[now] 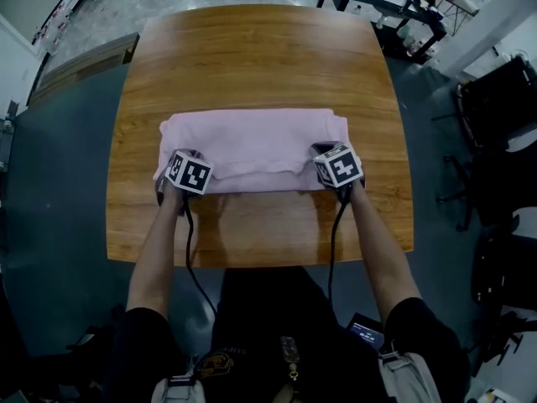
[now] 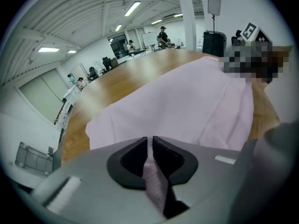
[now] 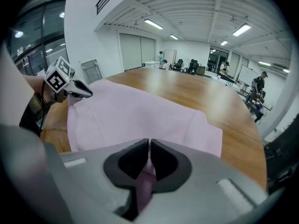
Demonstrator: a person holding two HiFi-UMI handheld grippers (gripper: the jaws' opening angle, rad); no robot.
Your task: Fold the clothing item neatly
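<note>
Where the pale pink folded cloth garment [image 1: 252,141] lies as a wide band across the middle of the rounded brown wooden table [image 1: 252,49], we hold its near edge towards both ends. Our left gripper [image 2: 150,146] has its dark jaws pinched tight on a pleat of pink fabric. Our right gripper [image 3: 149,148] is clamped on the fabric likewise. A dark grey floor [image 1: 50,183] surrounds the table.

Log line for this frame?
left gripper: shut on pink garment | right gripper: shut on pink garment | surface: wooden table
</note>
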